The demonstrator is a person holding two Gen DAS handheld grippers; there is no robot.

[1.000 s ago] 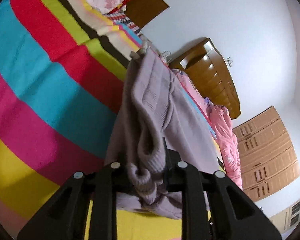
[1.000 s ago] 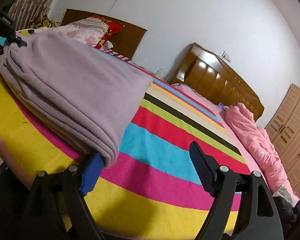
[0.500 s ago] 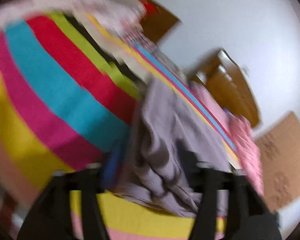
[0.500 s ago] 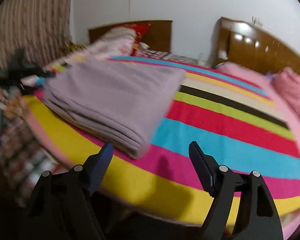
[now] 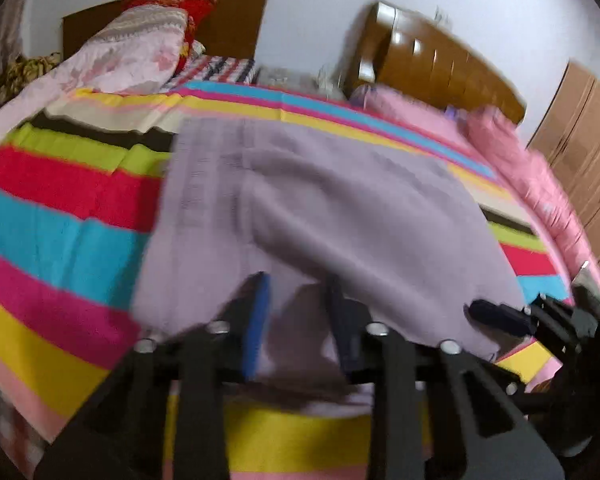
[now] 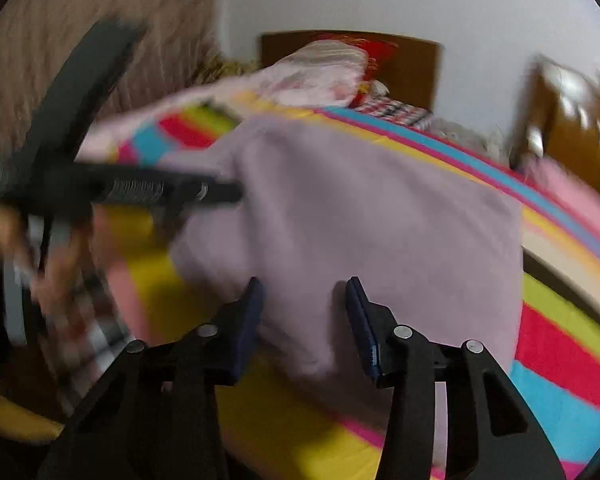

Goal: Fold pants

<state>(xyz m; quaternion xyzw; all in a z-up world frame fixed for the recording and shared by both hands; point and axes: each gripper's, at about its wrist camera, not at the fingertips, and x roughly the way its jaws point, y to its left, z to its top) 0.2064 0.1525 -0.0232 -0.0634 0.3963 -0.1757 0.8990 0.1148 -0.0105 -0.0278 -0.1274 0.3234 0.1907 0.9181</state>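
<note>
The lilac knit pants lie folded in a thick rectangle on the striped bedspread. My left gripper is at their near edge, its jaws closing with a fold of the fabric pinched between the pads. In the right wrist view the pants fill the middle. My right gripper straddles their near edge, jaws closing with cloth between them but not pressed. The left gripper's fingers show blurred at the pants' left side. The right gripper's fingers show at the pants' right corner.
Pink floral pillows and a dark headboard stand at the bed's far end. Beyond them is a second bed with pink bedding and a brown headboard. A wooden wardrobe is at the right. A hand is at the left.
The left gripper let go, rolled level and closed again on the pants' near edge. The right gripper swung left from the folded corner onto the near edge, and its jaws narrowed.
</note>
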